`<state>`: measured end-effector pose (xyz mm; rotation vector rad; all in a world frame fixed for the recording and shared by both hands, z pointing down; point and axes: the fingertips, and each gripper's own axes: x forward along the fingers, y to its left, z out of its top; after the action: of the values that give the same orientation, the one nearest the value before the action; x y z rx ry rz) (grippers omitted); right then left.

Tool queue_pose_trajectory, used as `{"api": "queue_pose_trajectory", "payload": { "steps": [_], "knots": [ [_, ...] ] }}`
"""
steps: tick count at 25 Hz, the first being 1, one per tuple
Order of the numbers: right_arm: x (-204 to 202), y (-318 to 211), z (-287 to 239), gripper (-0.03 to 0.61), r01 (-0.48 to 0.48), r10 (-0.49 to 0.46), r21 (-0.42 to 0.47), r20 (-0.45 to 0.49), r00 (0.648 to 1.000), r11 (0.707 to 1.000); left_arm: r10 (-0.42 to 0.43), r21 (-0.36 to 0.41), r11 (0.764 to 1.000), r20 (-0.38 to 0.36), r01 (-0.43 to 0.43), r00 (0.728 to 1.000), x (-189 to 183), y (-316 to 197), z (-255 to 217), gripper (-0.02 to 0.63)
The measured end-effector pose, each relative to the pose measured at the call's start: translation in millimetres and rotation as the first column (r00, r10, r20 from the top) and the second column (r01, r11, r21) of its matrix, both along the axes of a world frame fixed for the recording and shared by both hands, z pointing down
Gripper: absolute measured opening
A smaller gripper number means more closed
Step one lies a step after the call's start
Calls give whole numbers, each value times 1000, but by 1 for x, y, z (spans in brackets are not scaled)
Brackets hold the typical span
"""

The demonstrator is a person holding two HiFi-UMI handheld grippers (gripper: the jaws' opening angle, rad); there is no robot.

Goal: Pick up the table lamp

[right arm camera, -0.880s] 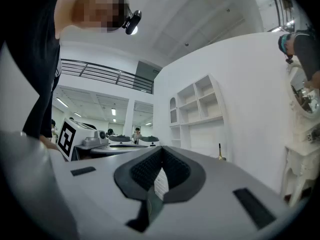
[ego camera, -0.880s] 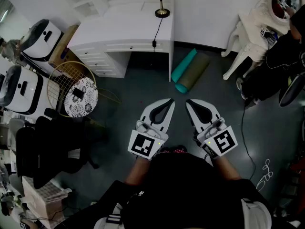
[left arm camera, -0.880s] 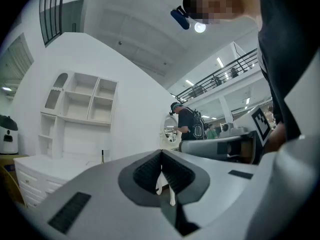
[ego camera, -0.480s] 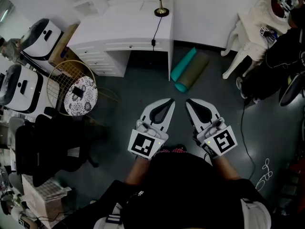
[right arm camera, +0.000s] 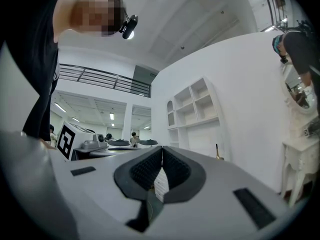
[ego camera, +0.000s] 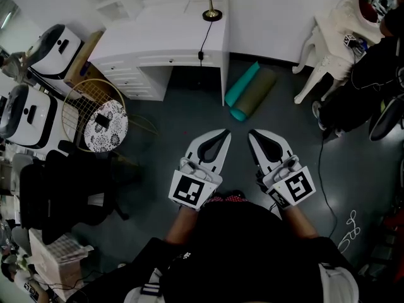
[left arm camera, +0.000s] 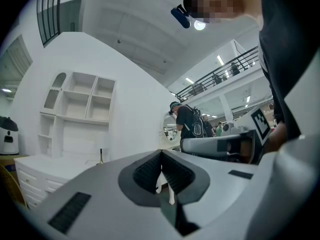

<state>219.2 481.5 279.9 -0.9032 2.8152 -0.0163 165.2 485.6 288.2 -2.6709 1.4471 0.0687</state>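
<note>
I am over a dark grey floor in a white-walled room, with both grippers held side by side and level. Far ahead of the jaws and a little to their left stands a white desk with drawers. In the left gripper view, a white shelf unit rises behind it.

Left of the jaws, nearer than the desk, is a round wire basket. A round patterned cushion sits in it, with a small dark thing on top.

Between the jaws and the desk, slightly right, two rolled mats lie side by side and touching, one teal and one olive.

The table lamp is on the desk's far right corner, well apart from both sets of jaws. It rests on its round base with its thin stem straight up, so the long axis is vertical. Its black cord runs back toward the jaws and over the desk's front edge.

The left gripper has its jaws pressed together on nothing. The right gripper is the same.
</note>
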Motion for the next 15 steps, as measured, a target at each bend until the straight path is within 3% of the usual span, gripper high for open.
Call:
{"api": "queue_pose_trajectory", "payload": {
  "steps": [15],
  "knots": [
    [35, -25, 12, 15, 31, -31, -11, -6, 1000, 999, -37, 18, 999, 26, 37, 999, 31, -21, 1, 6]
  ]
}}
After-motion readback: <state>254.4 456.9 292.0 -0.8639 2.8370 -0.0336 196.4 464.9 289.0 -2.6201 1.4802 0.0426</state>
